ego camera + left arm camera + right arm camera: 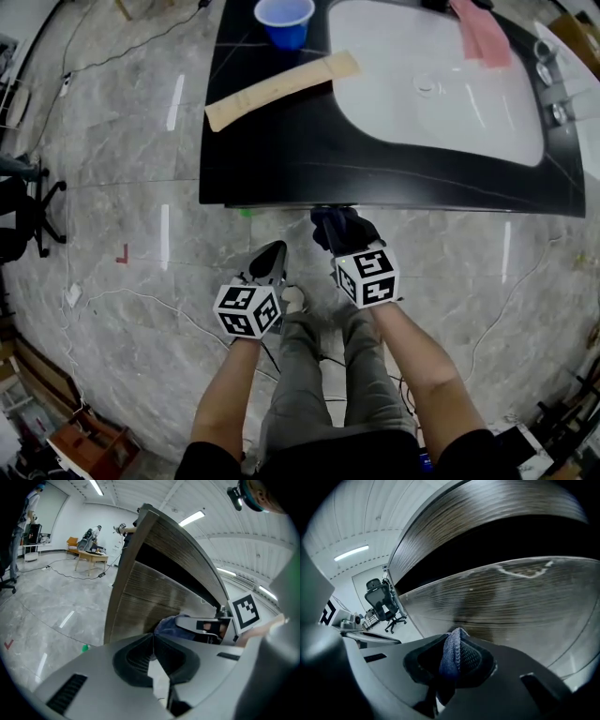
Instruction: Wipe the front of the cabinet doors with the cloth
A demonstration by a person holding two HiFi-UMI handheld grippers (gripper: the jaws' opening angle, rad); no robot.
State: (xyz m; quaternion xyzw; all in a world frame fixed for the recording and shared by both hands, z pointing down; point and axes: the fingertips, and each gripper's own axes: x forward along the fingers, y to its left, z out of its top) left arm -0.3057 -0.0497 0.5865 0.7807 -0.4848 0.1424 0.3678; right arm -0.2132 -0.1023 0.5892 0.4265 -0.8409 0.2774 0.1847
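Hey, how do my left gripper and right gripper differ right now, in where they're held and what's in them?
The right gripper is shut on the blue cloth; the left gripper is shut on nothing. The right gripper is up against the cabinet door, while the left gripper sits farther back from it. Both point toward the cabinet with their jaws together.
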